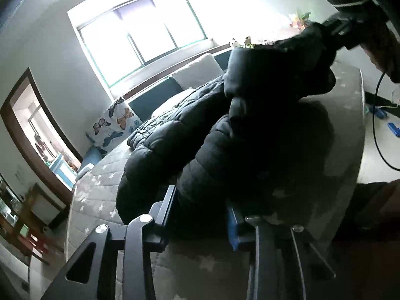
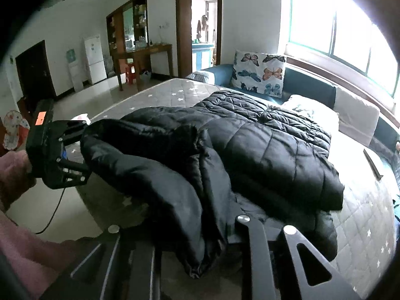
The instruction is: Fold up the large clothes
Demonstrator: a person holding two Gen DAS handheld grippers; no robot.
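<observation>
Black puffer jacket [image 2: 262, 150] lies spread on the bed [image 2: 362, 230], a grey quilted mattress with white stars. Near edge of jacket lifted at two spots. Left gripper [image 1: 202, 215] jaws closed on a jacket fold at the mattress edge; same gripper seen in the right view [image 2: 82, 147] biting the sleeve end, held by a hand in a pink sleeve [image 2: 15, 172]. Right gripper [image 2: 195, 247] jaws clamped on the bunched hem close to camera; in the left view [image 1: 332, 27] it pinches a raised dark fold. Jacket bulk blocks most of the mattress and hides both sets of fingertips. Around: butterfly pillow [image 2: 260, 72] on a blue sofa [image 2: 307, 87] behind the bed, white cushion [image 2: 357, 117], bright window [image 2: 350, 32], open doorway [image 2: 202, 22], wooden cabinet [image 2: 132, 32], white fridge [image 2: 95, 57], cable [image 1: 375, 125] hanging right.
</observation>
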